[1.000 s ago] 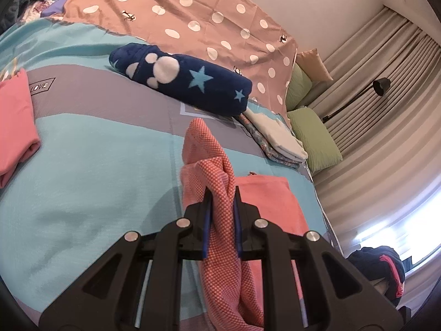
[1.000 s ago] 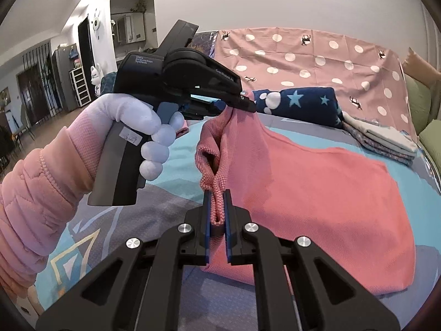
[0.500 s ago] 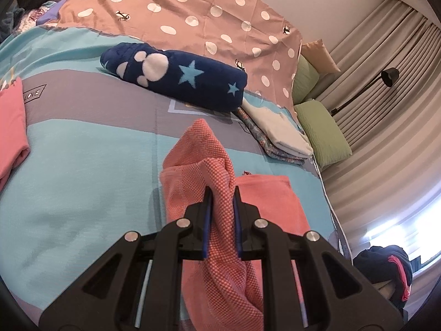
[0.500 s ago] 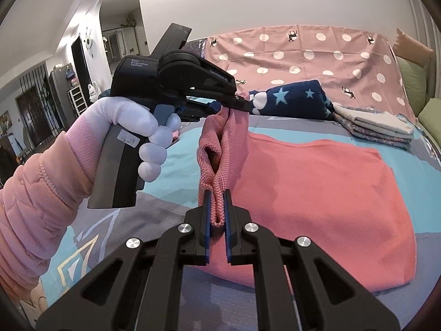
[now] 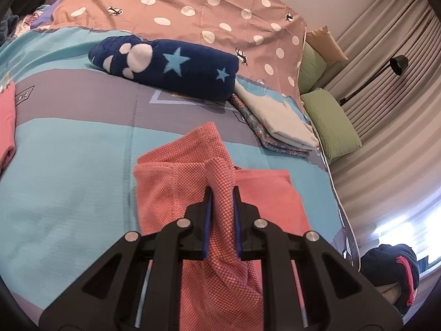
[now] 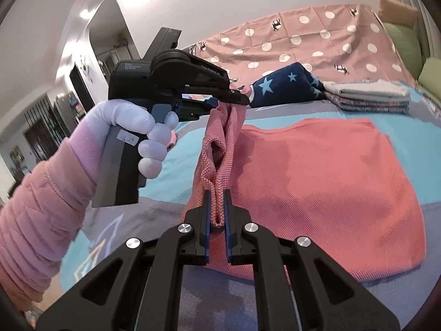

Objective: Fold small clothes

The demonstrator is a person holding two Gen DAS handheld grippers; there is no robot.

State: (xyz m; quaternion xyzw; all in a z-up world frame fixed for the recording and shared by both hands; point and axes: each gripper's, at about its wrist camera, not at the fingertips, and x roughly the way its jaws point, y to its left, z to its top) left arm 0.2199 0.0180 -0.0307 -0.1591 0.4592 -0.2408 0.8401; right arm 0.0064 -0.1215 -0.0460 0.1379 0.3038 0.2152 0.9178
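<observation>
Garment: coral-pink knitted cloth with a waffle texture (image 6: 330,176), most of it lying flat on the bed, its near-left edge lifted off the cover and bunched between the two grippers.
Left gripper (image 5: 222,193): black two-finger tool, jaws clamped together on a raised fold of the coral cloth; in the right wrist view it sits in a white-gloved hand (image 6: 129,127) with a quilted pink sleeve (image 6: 35,215) behind it.
Right gripper (image 6: 217,200): jaws closed tight on the lower end of the same lifted edge, the cloth running up from it to the left gripper's tips.
Bed: cover in turquoise and grey panels (image 5: 69,165), carrying all the clothes.
Far side: dusty-pink sheet with white dots (image 5: 193,5) draped at the head of the bed.
Rolled item: navy fleece bundle with pale stars and a white paw print (image 5: 171,66), lying beyond the coral cloth.
Stack: folded white and patterned fabrics (image 5: 278,124), just beside the navy bundle.
Pillows: two green cushions (image 5: 330,121) at the bed's edge by the curtains.
Left edge: another pink folded piece (image 5: 7,121), well apart from the grippers.
</observation>
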